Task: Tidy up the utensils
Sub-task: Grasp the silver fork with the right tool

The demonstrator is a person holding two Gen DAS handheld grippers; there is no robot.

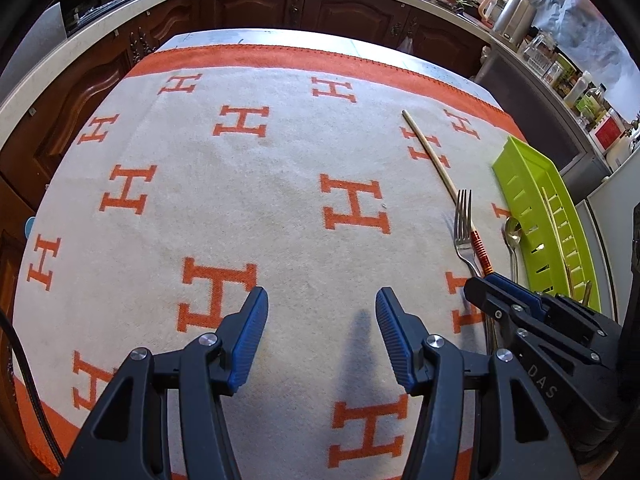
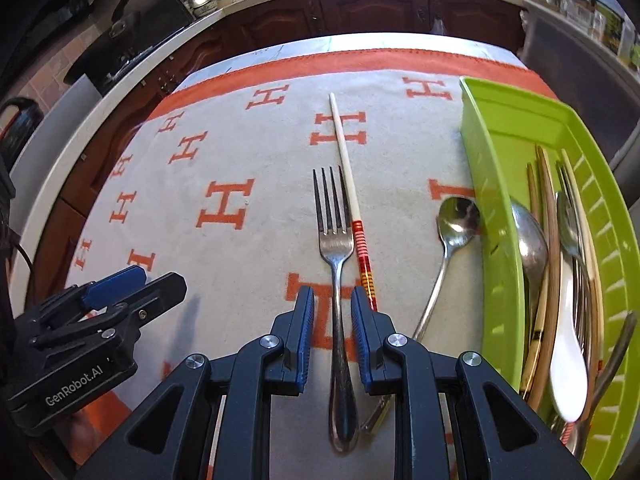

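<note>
- Done so far, judging by the layout: the green slotted tray at the right edge of the desk already holds several utensils, including chopsticks, metal spoons and a white ceramic spoon.
- Remaining: three pieces lie loose on the orange-and-white H-patterned cloth: a metal fork, one chopstick with a red-banded end just beside the fork, and a metal spoon whose bowl lies against the tray's outer wall.
- Right claw: jaws narrowly apart, straddling the fork handle. The pads do not visibly press on it; the fork lies flat on the cloth, not yet gripped.
- Left claw: jaws about half open, empty, poised above bare cloth well to the left of the utensils.
- Assessment: the task is past its midpoint; the fork appears to be the current item, with the chopstick and spoon to follow.
</note>
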